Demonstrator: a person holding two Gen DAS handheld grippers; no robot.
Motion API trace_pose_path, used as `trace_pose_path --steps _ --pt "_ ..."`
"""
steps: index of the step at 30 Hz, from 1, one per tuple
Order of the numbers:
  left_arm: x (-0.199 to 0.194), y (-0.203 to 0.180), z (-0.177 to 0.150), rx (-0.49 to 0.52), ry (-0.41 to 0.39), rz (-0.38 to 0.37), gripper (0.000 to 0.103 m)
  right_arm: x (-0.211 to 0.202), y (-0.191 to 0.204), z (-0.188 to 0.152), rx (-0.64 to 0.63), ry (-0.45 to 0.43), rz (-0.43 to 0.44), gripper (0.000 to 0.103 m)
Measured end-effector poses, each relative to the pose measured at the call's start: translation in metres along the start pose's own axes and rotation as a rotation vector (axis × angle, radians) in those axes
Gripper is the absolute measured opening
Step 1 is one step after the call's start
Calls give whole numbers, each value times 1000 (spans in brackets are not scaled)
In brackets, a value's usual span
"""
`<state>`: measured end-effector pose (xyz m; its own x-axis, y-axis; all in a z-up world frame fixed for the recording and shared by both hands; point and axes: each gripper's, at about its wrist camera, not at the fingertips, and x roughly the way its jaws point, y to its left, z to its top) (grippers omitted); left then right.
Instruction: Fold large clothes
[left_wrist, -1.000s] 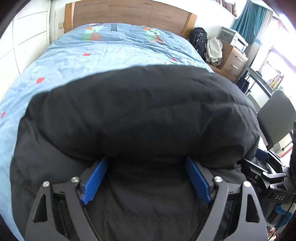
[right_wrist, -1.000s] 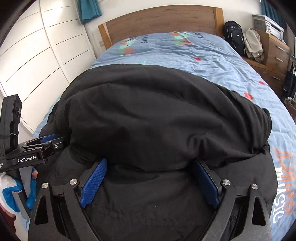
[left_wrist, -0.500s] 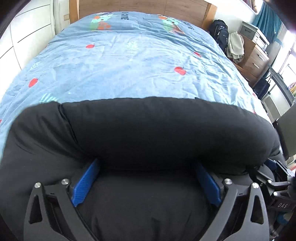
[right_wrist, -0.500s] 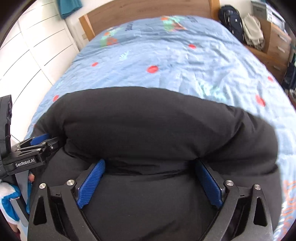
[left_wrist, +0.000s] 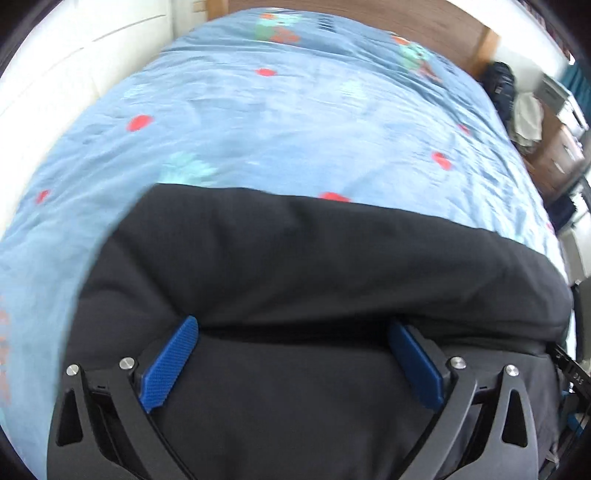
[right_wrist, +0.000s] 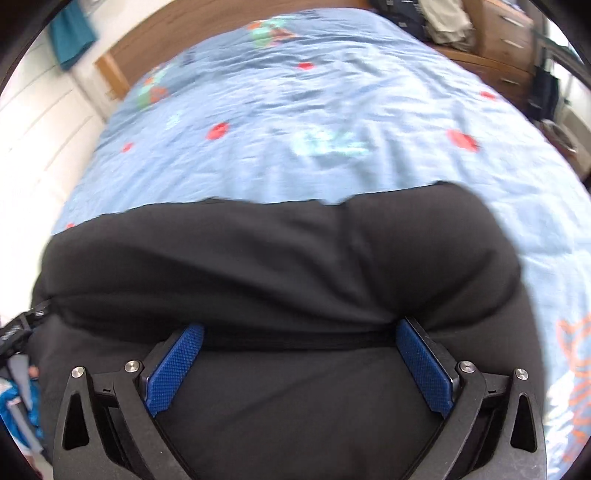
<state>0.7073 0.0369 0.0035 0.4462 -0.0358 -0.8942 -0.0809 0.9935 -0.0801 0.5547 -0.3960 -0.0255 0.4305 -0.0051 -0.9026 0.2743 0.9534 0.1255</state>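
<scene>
While your left tongs (left_wrist: 291, 339) stand wide apart, the bulky black padded garment (left_wrist: 314, 266) bulges between them; your right tongs (right_wrist: 299, 341) likewise, over the blue patterned bed (right_wrist: 314, 110).

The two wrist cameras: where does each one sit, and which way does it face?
Left wrist: sits on the left gripper, facing along its blue fingers over the black garment and up the bed toward the headboard; jaws wide apart.
Right wrist: sits on the right gripper, facing the same way; jaws also wide apart, and part of the other gripper shows at the left edge.
Shared: garment, bed, headboard.
</scene>
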Motion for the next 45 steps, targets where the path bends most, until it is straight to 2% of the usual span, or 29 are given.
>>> trace_pose_path --steps 1,3,7,11,13,17,29,37,41,45 --pt "-6 4 -2 5 -9 -4 102 -5 -2 -1 2 -9 -18 102" --pt "-24 5 -11 24 -57 -39 102 -21 2 -7 -12 -47 18 101" --pt "-60 -4 -44 72 -168 -81 102 -62 27 -32 -128 -152 57 101" --pt "-78 -10 -82 84 -252 -123 102 -94 46 -77 -213 -212 184 101" --pt "-79 -17 -98 115 -282 -90 102 -101 55 -95 -263 -222 246 101" --pt "-81 -26 -124 169 -337 -56 102 -97 57 -111 -283 -217 263 101" --pt "-85 -29 -139 201 -390 -34 102 -90 30 -105 -241 -205 247 101" --pt "-90 -29 -142 216 -384 -28 103 -93 4 -104 -214 -209 204 102" --pt "-95 -22 -145 226 -363 -47 103 -96 -19 -101 -161 -215 206 102" --pt "-98 -16 -145 235 -358 -30 103 -98 -40 -99 -97 -217 196 102"
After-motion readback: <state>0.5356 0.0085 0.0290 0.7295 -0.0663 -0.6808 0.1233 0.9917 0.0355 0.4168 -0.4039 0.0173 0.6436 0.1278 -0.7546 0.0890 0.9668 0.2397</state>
